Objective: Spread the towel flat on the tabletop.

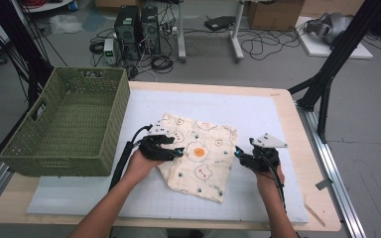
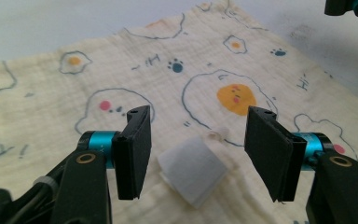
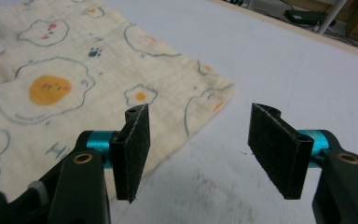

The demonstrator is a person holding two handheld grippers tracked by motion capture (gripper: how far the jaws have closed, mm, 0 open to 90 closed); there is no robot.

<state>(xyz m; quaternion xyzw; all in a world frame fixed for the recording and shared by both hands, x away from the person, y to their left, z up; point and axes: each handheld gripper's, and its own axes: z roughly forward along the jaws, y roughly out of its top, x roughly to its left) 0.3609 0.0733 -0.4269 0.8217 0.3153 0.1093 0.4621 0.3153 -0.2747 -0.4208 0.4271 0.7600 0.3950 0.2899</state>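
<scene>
A cream cloth (image 1: 198, 153) printed with fried eggs and paw marks lies flat on the white mat (image 1: 258, 111). My left gripper (image 1: 180, 151) sits at the cloth's left edge, pointing right. In the left gripper view its jaws (image 2: 198, 156) stand open over the cloth (image 2: 205, 70), with a small white label (image 2: 193, 170) lying between them, untouched. My right gripper (image 1: 237, 152) is at the cloth's right edge, pointing left. Its jaws (image 3: 198, 149) are open above bare mat, just off the cloth's (image 3: 51, 88) corner, holding nothing.
A green woven basket (image 1: 59, 158) stands at the table's left side, close to my left forearm. Bare mat lies behind and to the right of the cloth. The right gripper's tip (image 2: 349, 7) shows at the top right of the left gripper view.
</scene>
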